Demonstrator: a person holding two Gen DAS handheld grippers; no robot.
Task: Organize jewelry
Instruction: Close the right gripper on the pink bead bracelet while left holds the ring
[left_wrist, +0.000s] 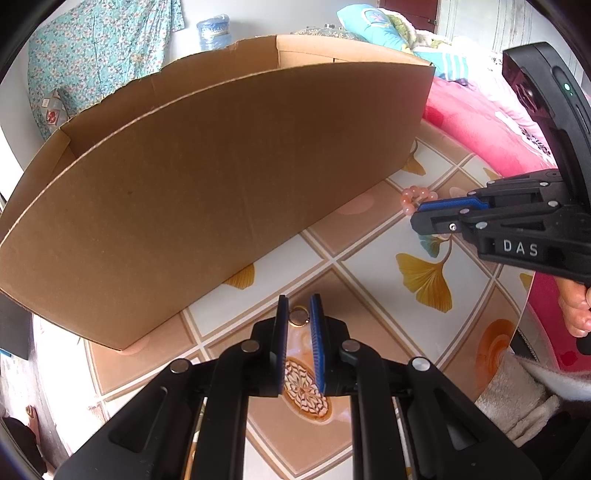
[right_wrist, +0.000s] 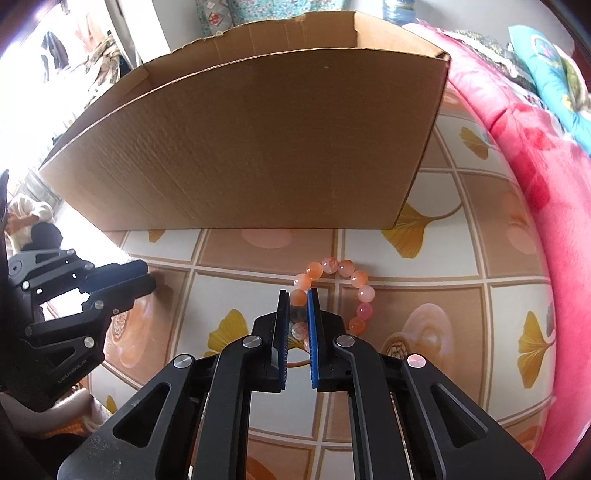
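- The right gripper (right_wrist: 298, 308) is pinching the near-left stretch of a beaded bracelet (right_wrist: 341, 291), its blue pads (right_wrist: 313, 325) narrowed onto two or three beads; the rest of the loop is lying on the patterned tablecloth (right_wrist: 424, 280), curving away forward and to the right of the fingers.
- The bracelet is forming an open arc and not a straight line, so it has no real long axis; its bulk is trailing off to the right of the grip, and that side will likely dangle once lifted.
- The left gripper (left_wrist: 299, 314) is holding its pads nearly together around a small gold-rimmed round piece (left_wrist: 298, 318), possibly a ring or pendant; whether the pads are actually pressing on it I cannot tell.
- The open cardboard box (right_wrist: 258, 147) is standing just beyond both grippers, its tall near wall facing them and its mouth pointing upward.
- The coming move is probably turning on that wall: each piece is lying on the near side, so it seems to need raising above the rim before going forward.
- The right hand's bracelet is sitting nearer the box's right end, the left hand's piece nearer the middle of the wall.
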